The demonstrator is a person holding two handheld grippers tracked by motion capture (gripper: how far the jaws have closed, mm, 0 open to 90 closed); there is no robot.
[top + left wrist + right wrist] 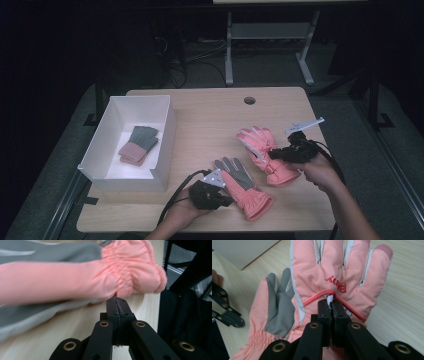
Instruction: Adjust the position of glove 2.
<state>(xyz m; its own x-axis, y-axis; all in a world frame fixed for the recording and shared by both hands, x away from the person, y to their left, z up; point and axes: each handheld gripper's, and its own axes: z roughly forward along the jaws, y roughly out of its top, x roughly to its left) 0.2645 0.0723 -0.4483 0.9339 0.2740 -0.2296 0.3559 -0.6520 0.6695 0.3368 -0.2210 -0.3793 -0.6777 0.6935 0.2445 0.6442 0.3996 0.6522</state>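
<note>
Table (pixel 210 120) of pale wood carries a white box (pixel 165 145) at its left, with folded grey and pink gloves (pixel 139 144) inside. Right of the box lie two pink ski gloves. The palm-up glove (pixel 242 187), grey side showing, lies near the front edge; the left gripper (pixel 117 300) sits at its cuff, jaws pressed together, seemingly pinching the fabric edge. The back-up glove (pixel 337 272) lies farther right, clamped near its wrist by the right gripper (pixel 331 303).

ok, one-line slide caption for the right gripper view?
Right gripper shut on the back of a pink glove, second glove palm-up beside it.
</note>
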